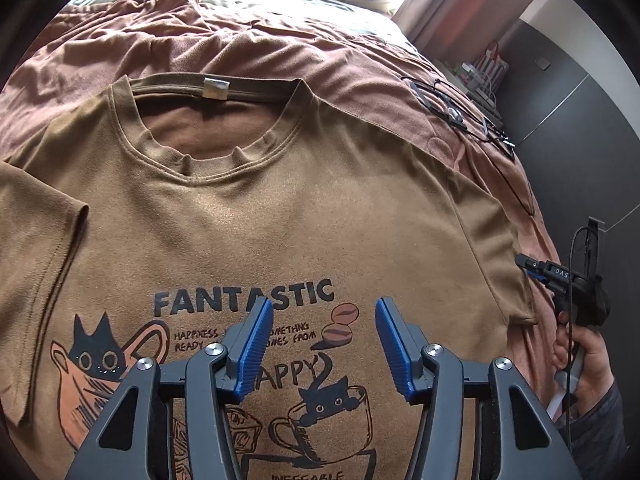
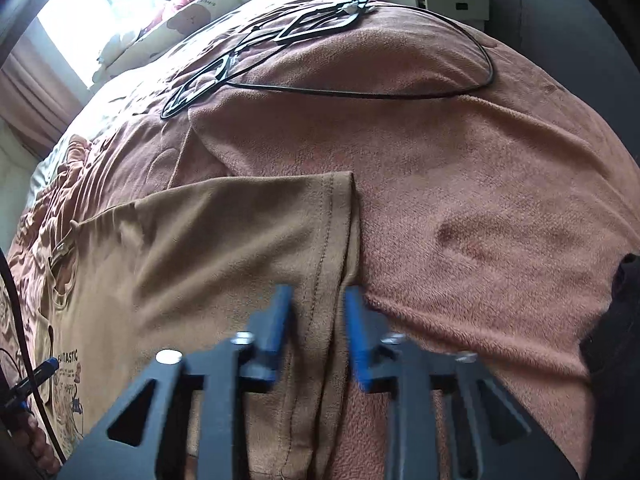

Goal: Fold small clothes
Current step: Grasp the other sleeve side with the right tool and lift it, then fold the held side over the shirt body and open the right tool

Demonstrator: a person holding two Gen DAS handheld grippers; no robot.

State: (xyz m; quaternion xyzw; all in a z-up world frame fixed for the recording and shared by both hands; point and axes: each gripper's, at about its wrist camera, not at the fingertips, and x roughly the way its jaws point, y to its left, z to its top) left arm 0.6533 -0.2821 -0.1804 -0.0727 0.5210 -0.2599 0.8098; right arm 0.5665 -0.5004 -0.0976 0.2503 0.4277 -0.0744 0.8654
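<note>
We see the brown T-shirt (image 1: 280, 208) lying face-up on the pink blanket (image 2: 480, 200) — light, limp cloth. Our left gripper (image 1: 324, 340) hovers spread above the print; our right gripper (image 2: 318, 320) straddles the sleeve hem (image 2: 332, 232), unclosed — a good pinch point.

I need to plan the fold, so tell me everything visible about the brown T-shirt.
The T-shirt is tan-brown, soft, knit-looking fabric, lying flat and front up on a pinkish blanket. It has a ribbed round collar with a small white tag inside, short sleeves spread to both sides, and a print reading FANTASTIC with black cats and coffee cups. The left gripper hovers open over the print; the right gripper straddles one sleeve's hem, its fingers open.
</note>
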